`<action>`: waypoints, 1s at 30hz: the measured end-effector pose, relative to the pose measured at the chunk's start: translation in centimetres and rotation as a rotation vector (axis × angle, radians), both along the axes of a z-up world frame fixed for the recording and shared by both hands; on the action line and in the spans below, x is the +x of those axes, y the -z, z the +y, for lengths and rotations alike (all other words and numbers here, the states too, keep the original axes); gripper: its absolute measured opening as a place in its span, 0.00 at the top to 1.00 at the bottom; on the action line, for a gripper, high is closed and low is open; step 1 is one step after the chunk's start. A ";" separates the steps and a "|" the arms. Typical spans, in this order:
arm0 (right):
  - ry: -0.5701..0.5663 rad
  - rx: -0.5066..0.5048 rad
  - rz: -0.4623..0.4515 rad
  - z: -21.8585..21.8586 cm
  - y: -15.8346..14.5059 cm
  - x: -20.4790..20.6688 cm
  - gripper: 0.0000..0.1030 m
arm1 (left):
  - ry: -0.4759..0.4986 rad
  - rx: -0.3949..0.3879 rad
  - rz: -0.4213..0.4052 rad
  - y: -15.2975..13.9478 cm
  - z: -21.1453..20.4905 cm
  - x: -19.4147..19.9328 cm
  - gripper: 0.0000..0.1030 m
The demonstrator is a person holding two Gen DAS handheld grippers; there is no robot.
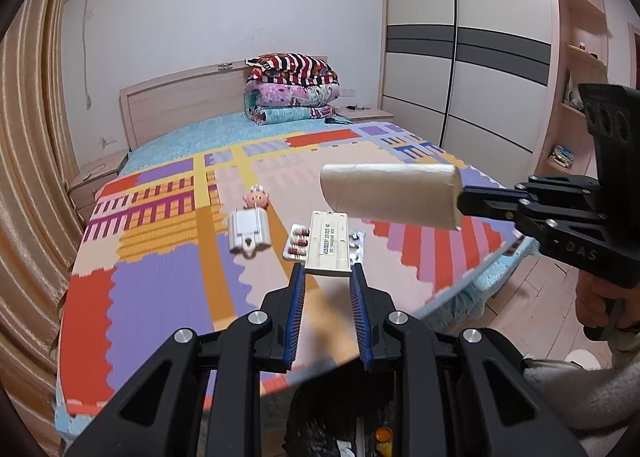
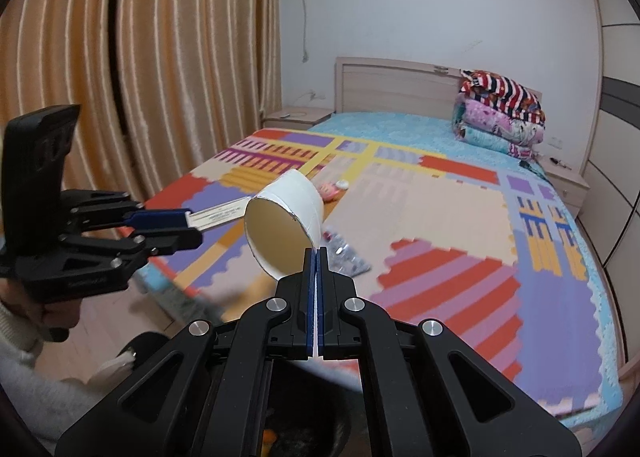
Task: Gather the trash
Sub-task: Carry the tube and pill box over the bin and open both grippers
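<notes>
My left gripper is shut on a flat white medicine box, held in the air over the bed's near edge; it also shows in the right wrist view. My right gripper is shut on the rim of a cardboard tube, also lifted; the tube shows in the left wrist view. Blister packs of pills lie on the mat, seen too in the right wrist view. A white plastic piece and a small pink toy lie further back.
A dark bin with trash stands on the floor below both grippers, also in the left wrist view. Folded quilts are stacked by the headboard. A wardrobe stands right of the bed, curtains left.
</notes>
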State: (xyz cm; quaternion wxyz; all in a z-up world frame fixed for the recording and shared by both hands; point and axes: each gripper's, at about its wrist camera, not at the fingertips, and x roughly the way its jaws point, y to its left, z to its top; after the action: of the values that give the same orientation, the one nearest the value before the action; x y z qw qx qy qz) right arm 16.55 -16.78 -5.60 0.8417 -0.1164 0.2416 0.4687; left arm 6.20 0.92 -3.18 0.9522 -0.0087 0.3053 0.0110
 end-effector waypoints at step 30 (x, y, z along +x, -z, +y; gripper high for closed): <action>-0.109 -0.225 0.222 -2.5 9.9 -6.2 0.99 | 0.015 -0.101 0.360 14.1 -2.4 -2.2 0.78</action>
State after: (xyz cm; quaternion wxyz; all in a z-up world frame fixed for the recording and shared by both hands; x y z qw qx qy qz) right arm 10.31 -19.25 -15.51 0.7649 -0.1701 0.3774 0.4935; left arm 3.96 -1.47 -17.26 0.8806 -0.0521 0.4708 -0.0102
